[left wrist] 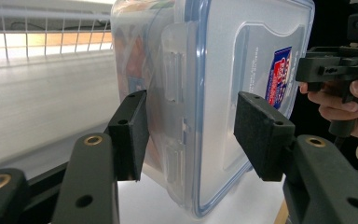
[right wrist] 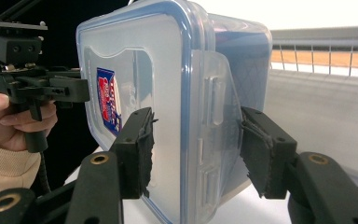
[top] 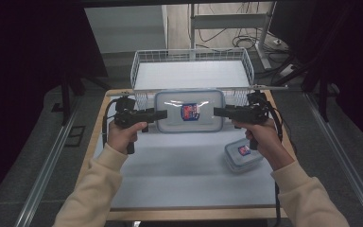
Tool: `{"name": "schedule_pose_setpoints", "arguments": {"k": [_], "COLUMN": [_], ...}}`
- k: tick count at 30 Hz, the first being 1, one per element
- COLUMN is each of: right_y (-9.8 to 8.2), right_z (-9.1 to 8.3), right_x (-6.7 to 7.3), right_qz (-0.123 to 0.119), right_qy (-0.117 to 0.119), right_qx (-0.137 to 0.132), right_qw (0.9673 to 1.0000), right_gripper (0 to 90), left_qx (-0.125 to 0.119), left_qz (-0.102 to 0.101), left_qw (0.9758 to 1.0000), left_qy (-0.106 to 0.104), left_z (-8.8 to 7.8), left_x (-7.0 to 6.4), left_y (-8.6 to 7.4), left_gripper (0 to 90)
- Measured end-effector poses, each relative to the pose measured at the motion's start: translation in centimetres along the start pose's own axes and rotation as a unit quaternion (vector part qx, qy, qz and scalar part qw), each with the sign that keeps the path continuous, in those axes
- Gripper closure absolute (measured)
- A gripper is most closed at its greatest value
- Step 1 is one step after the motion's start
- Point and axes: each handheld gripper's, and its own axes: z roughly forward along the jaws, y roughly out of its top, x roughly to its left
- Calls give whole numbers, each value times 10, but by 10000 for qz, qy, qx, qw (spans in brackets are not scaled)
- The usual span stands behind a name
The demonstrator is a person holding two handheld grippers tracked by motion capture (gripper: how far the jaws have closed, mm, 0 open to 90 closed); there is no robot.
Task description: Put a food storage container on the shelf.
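- Clear plastic is what both my claws pinch: the large rectangular clear plastic container with a blue-rimmed lid (top: 189, 111) hangs between them, above the white table top (top: 184, 170).
- My left gripper (top: 163, 114) clamps the box's left end; in the left gripper view its pads (left wrist: 133, 135) press either side of the latch flap.
- My right gripper (top: 216, 111) clamps the opposite end the same way, pads (right wrist: 137, 151) squeezing lid face and base.
- Just beyond both claws stands the white wire basket (top: 142, 71), its floor bare.
- Below my right hand (top: 260, 135), a small clear plastic container with a blue-rimmed lid (top: 241, 155) sits on the table, apart from the claw.
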Motion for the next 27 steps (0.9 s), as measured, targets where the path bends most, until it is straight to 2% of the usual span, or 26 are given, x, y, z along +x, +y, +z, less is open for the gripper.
{"name": "schedule_pose_setpoints", "arguments": {"k": [11,16,27], "right_y": [31,44,67], "right_z": [-1,1,9], "right_x": [3,-1,-15], "right_qz": [-140,-131,-112], "right_qy": [-27,-8,39], "right_qx": [-82,-132,-184], "right_qw": [9999,9998,9998], "right_gripper": [469,469,469], "left_qx": [-160,-172,-128], "left_qz": [104,123,143], "left_qw": [9998,9998,9998], "left_qy": [-20,-3,51], "left_z": [-2,1,8], "left_x": [1,3,11], "left_y": [29,45,69], "left_gripper": [466,465,465]}}
